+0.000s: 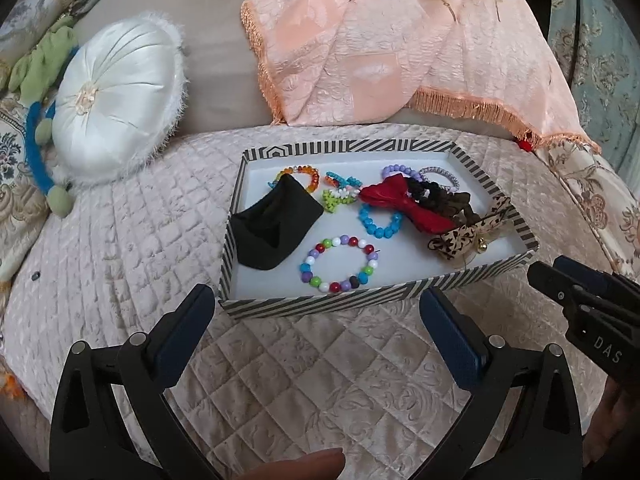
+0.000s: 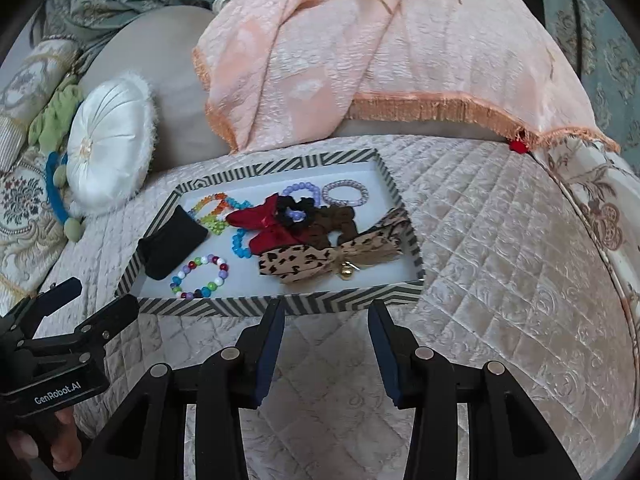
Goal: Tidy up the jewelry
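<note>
A striped box (image 1: 320, 304) (image 2: 280, 306) with a white floor lies on the quilted sofa seat. It holds a black pouch (image 1: 276, 224) (image 2: 172, 242), a multicolour bead bracelet (image 1: 339, 264) (image 2: 200, 272), a blue bracelet (image 1: 380, 222), a red bow (image 1: 404, 204) (image 2: 276, 226), dark scrunchies (image 2: 332, 220), a leopard bow with a bell (image 1: 468, 232) (image 2: 328, 258) and more bracelets at the back. My left gripper (image 1: 320, 320) is open and empty just before the box's near wall. My right gripper (image 2: 326, 320) is open and empty at the same wall, further right.
A white round cushion (image 1: 116, 104) (image 2: 110, 144) sits left of the box, with a blue and green fabric toy (image 1: 40, 92) beside it. A peach fringed throw (image 1: 380, 48) (image 2: 380, 60) hangs over the sofa back behind the box.
</note>
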Demonstrator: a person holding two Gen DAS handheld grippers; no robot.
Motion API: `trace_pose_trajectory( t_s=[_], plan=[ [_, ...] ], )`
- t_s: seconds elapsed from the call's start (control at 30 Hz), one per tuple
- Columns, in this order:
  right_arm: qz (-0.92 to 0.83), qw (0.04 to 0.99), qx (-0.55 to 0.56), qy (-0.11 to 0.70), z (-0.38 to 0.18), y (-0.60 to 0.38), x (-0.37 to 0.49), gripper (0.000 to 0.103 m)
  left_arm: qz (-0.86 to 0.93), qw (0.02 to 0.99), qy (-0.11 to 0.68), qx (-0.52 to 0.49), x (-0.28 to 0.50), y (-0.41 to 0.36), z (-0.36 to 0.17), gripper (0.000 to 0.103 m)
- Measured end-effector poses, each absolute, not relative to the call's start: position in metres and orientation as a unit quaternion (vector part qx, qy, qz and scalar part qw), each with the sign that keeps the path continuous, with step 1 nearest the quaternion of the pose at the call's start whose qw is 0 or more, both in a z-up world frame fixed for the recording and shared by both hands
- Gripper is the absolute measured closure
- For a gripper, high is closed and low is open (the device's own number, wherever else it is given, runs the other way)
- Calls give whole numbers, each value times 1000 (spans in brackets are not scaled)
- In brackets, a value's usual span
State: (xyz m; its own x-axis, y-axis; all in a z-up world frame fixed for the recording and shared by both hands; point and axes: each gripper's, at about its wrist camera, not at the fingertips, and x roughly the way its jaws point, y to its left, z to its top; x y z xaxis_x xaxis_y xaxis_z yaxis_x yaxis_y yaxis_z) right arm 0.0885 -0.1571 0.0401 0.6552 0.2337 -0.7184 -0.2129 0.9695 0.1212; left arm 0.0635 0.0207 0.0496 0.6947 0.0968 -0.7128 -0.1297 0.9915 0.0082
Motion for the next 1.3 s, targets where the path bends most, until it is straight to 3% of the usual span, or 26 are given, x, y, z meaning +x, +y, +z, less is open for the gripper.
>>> trace_pose_trajectory(
  t_s=[1.3],
  plan=[
    [119, 907, 6, 404, 35, -156, 88, 62, 47, 915, 400, -16, 64, 16, 42, 0]
  ],
)
